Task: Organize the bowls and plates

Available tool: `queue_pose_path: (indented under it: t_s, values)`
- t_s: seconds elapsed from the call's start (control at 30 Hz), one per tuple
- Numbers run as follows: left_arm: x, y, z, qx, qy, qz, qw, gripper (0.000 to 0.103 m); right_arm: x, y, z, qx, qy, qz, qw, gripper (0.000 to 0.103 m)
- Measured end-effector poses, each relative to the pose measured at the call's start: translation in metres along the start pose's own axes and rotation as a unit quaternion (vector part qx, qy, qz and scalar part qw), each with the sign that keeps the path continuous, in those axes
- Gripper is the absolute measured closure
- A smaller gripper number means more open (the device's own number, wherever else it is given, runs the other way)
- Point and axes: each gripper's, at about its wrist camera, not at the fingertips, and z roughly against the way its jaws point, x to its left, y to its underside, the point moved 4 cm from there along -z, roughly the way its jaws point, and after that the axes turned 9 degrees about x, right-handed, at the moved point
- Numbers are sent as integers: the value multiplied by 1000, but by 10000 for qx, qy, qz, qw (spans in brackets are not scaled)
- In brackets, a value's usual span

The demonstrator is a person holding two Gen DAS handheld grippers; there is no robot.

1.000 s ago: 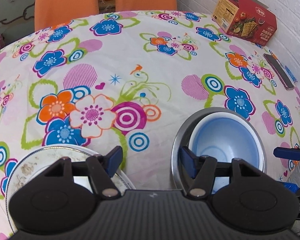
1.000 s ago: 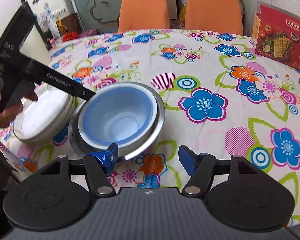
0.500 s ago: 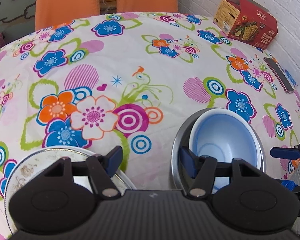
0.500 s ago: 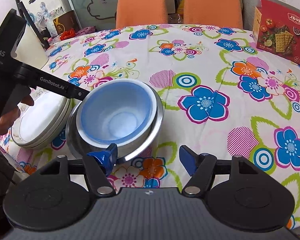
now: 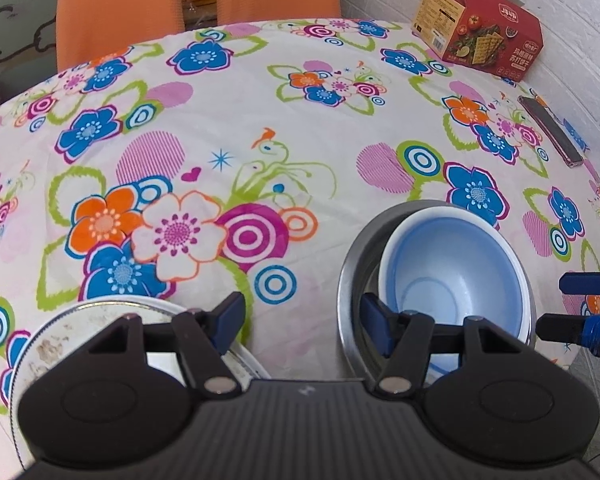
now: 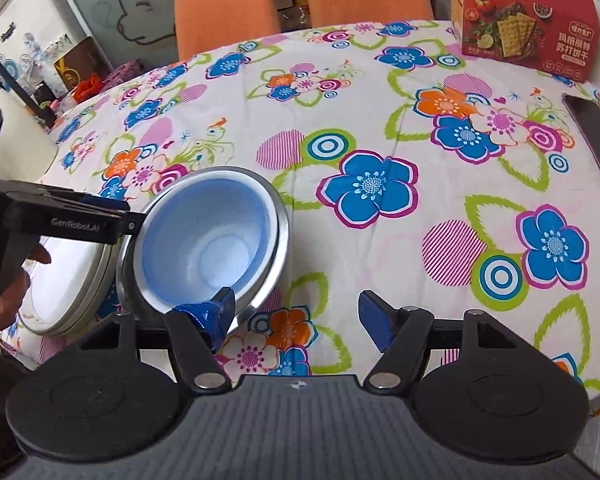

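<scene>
On the floral tablecloth [image 5: 260, 120], both tools [image 5: 302, 312] [image 6: 296, 312] gape beside nested bowls [image 6: 208, 240]

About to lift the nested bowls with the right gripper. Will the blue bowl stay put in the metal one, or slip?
The blue bowl sits loose and off-centre in the metal bowl, so it will probably shift. Smooth, glossy walls suggest slipperiness. It looks like light plastic.

A home dining area is shown. The counter [image 5: 260, 128] is covered with a flower-print cloth, and two orange chairs [image 6: 228, 4] are drawn up at its far edge. A red cracker box [image 6: 528, 20] is set at the far right corner by a white brick wall [image 5: 560, 0], and a phone [image 6: 592, 140] is laid near the right edge.
</scene>
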Motion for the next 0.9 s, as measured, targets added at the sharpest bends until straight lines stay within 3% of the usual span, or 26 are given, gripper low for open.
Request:
queue_pose_path:
  t_s: [0.47,0.7,0.9]
  values:
    - [2,2,2,-103,69,-74,9999,40,-22,-14,-10,188,57,-890,9958,46]
    - [-4,7,8,-148,68,-98,9998,39,-30,-22,-15,519,110,-1334,9896,45]
    - [-2,9,10,-228,5,-111,9997,39,-20,-38,-20,458,381,-908,9941,45]
